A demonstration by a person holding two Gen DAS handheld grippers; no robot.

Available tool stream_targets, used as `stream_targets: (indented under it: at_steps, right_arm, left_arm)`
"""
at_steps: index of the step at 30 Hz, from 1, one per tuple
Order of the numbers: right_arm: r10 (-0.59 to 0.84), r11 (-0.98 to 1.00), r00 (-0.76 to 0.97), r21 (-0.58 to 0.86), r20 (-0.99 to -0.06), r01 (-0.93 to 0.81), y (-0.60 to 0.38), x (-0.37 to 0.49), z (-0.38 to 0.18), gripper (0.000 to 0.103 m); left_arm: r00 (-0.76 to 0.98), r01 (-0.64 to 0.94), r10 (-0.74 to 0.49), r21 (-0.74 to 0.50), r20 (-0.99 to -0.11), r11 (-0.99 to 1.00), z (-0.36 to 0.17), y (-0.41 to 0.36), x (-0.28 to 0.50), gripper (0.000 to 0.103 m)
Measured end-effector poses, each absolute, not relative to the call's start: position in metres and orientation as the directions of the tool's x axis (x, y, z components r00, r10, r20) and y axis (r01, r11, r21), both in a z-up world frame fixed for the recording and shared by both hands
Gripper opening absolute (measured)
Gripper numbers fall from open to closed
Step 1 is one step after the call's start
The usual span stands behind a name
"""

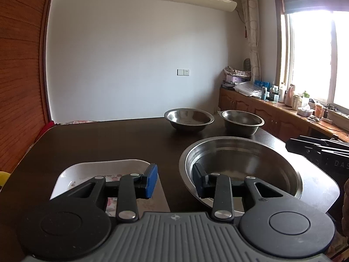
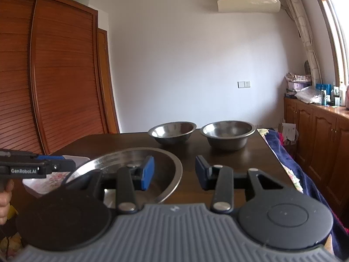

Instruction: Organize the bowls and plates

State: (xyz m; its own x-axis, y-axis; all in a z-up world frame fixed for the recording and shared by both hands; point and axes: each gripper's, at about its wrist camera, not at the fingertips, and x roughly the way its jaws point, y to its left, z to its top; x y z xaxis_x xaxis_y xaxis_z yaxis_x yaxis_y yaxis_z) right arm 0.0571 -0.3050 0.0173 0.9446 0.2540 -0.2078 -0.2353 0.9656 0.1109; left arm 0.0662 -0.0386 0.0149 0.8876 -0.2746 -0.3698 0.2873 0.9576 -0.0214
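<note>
A large steel basin (image 1: 240, 163) sits near the front of the dark table (image 1: 98, 142); it also shows in the right wrist view (image 2: 130, 163). A white floral rectangular dish (image 1: 100, 172) lies to its left, also in the right wrist view (image 2: 48, 179). Two smaller steel bowls stand at the far edge: one left (image 1: 188, 119) (image 2: 172, 132), one right (image 1: 242, 121) (image 2: 228, 134). My left gripper (image 1: 174, 181) is open and empty, above the gap between dish and basin. My right gripper (image 2: 174, 172) is open and empty, straddling the basin's right rim.
A wooden wardrobe (image 2: 43, 76) stands to the left. A cluttered wooden cabinet (image 1: 272, 109) runs along the window wall on the right. The right gripper's body (image 1: 320, 150) shows at the right edge of the left wrist view; the left gripper (image 2: 32, 168) at the left edge of the right wrist view.
</note>
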Motion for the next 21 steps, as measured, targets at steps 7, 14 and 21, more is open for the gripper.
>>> stream_targets:
  at_steps: [7,14,21]
  right_arm:
    - [0.26,0.965,0.945,0.101,-0.197,-0.244,-0.303,0.055,0.023,0.044]
    - [0.262,0.965,0.946,0.084,-0.192,-0.25,-0.302,0.054,0.026,0.045]
    - [0.264,0.964,0.944,0.07,-0.198,-0.255,-0.301,0.058,0.032,0.046]
  left_arm:
    - [0.891,0.286,-0.273,-0.019,-0.363,0.958,0.017,-0.038,0.065,0.066]
    - [0.892,0.284,-0.269,-0.01,-0.363,0.959,0.019,-0.037,0.066,0.067]
    - [0.897,0.295,-0.274,0.008,-0.347,0.955,0.034,-0.036,0.08,0.069]
